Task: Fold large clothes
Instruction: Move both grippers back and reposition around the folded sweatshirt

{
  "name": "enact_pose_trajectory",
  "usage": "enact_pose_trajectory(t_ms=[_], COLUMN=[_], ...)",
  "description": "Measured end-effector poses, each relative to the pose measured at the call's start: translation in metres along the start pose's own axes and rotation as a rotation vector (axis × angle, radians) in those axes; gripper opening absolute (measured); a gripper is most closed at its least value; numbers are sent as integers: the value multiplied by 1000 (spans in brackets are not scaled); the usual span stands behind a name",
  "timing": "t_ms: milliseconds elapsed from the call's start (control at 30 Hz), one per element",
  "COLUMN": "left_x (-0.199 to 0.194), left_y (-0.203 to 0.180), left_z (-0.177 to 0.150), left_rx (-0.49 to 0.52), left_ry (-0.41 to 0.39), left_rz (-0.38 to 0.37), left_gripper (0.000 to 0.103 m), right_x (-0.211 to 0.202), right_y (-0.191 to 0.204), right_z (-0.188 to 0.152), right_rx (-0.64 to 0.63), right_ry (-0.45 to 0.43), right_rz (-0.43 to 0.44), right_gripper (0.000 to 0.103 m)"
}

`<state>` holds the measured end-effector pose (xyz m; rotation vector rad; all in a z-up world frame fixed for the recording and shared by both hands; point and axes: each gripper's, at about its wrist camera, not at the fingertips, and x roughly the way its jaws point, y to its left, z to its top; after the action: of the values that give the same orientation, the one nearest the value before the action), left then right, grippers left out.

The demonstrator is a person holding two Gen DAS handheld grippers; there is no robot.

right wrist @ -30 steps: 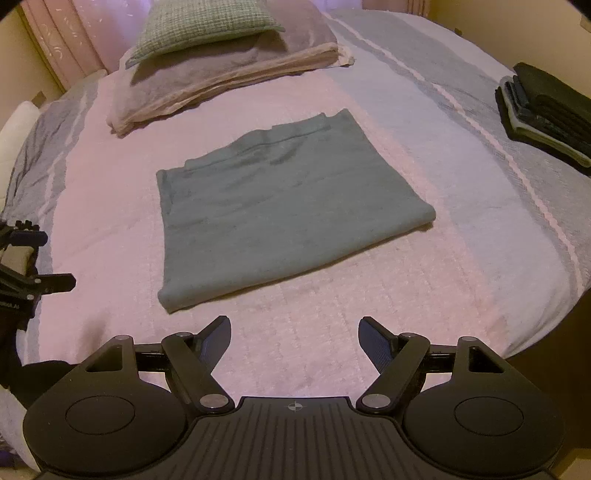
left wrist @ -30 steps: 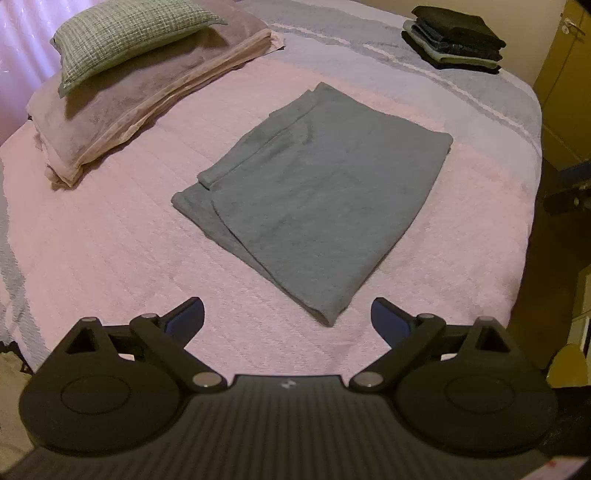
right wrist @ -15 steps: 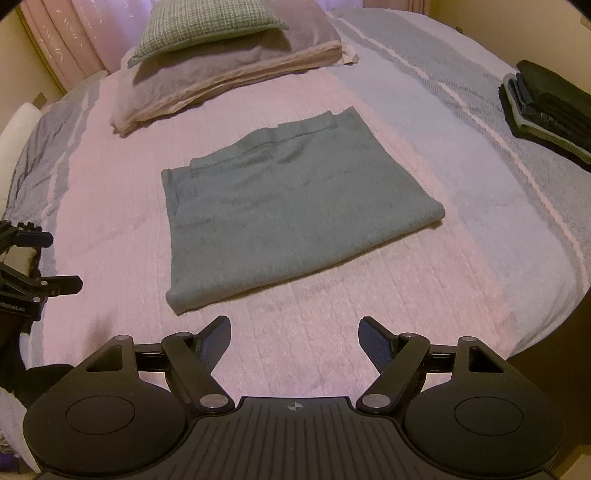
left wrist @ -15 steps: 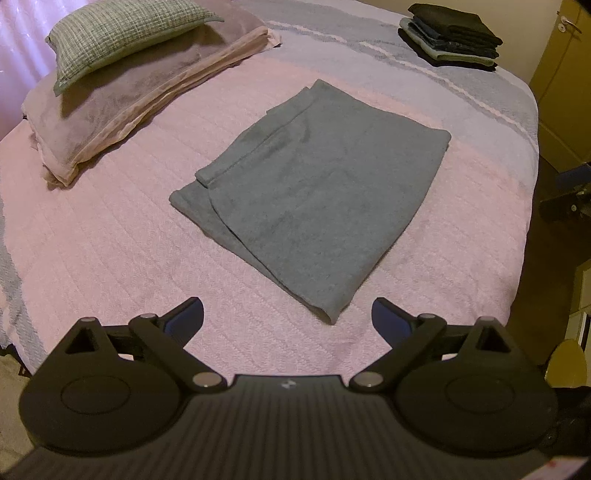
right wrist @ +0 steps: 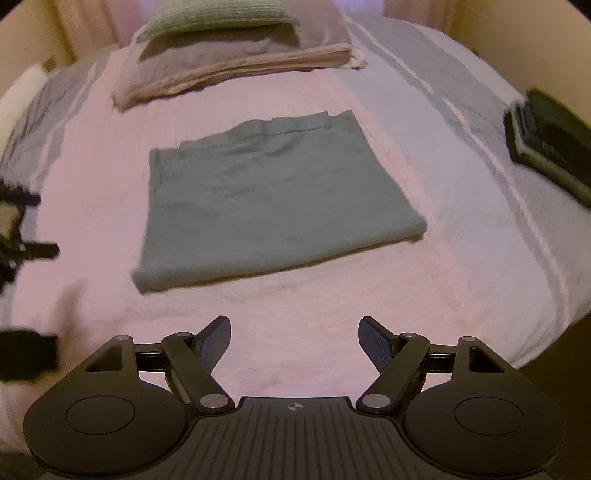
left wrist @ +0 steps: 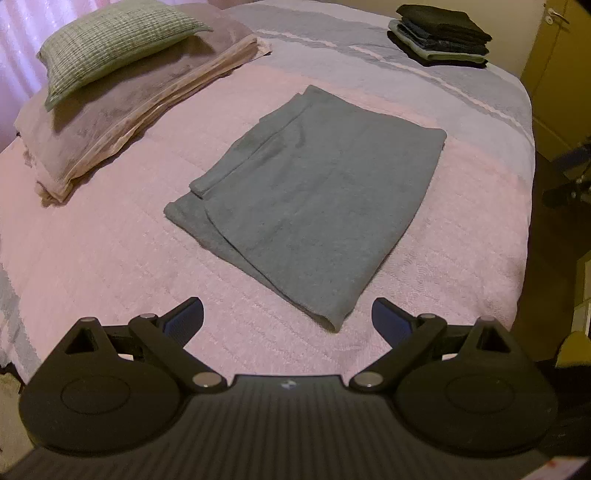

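Observation:
A grey-green garment [left wrist: 317, 192] lies folded into a flat rectangle on the pink bedspread [left wrist: 110, 240]; a narrow folded edge runs along its far left side. In the right wrist view the same garment [right wrist: 266, 199] lies in the middle of the bed. My left gripper [left wrist: 288, 317] is open, hovering just short of the garment's near corner and holding nothing. My right gripper [right wrist: 294, 334] is open too, above bare bedspread in front of the garment's near edge, apart from it.
A checked green pillow [left wrist: 114, 40] rests on folded mauve and peach blankets [left wrist: 122, 110] at the head of the bed. A stack of dark folded clothes [left wrist: 441, 35] sits at the far right corner, also seen as a dark stack [right wrist: 550, 144]. A yellow cupboard [left wrist: 557, 74] stands beyond the bed's right edge.
Both grippers stay open and empty. The right wrist view has swung, now blurred, with the garment shifted left and nearer. The left view has barely moved.

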<state>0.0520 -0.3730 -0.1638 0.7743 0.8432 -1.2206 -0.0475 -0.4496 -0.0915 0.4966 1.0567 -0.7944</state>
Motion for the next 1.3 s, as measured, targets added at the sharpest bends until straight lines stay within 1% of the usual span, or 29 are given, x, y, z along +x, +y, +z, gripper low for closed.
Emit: enact_pose_trajectory(t_ms=[100,200,267,400,533,600,700,833,900,1000,1100,1167,1233,1267,1300], left_x=[9,20,30,51,66,70,73,82,88,100,115,126,135,140,145], left_y=[-10,-20,-25,-39,-54,-57,-55,-39,-25,-1,28,49,67,75,83], left_z=[-2,0,2,10,15,17,18,11,5,-6,-14,-19,-24,-27,-29], left_rx=[24,29,22,9,25,23,42,109,166,268,363,422,476,498,517], left_ry=[-13,-23,-19,17,59,70,79,86,84,69,50,29,7,2,-2], left_rz=[-4,2,9,50,92,104,115,120,109,90,52,21,5,0,-4], left_gripper=[96,96,96,96,96,96,96,96,96,96,96,96,96,96,96], right_x=[11,30,46,76,95,99,105,110,114,124,142,161,180,190,198], right_y=[-16,-36,-45,-61,-78,-83,-74,-33,-2,51,103,137,162,174,186], right_z=[1,5,11,24,36,40,40,29,19,5,-14,-27,-38,-42,-47], right_rx=[-89,-150,-213,-363,-490,-523,-564,-644,-667,-718,-799,-860,-906,-931,-965], right_ry=[18,29,32,37,30,12,-15,-51,-72,-98,-131,-153,-157,-161,-176], right_rz=[-27,-4,1,50,89,101,120,158,188,202,191,165,148,141,130], right_gripper=[74,74,74,74,74,74,74,74,74,74,73,73,72,71,65])
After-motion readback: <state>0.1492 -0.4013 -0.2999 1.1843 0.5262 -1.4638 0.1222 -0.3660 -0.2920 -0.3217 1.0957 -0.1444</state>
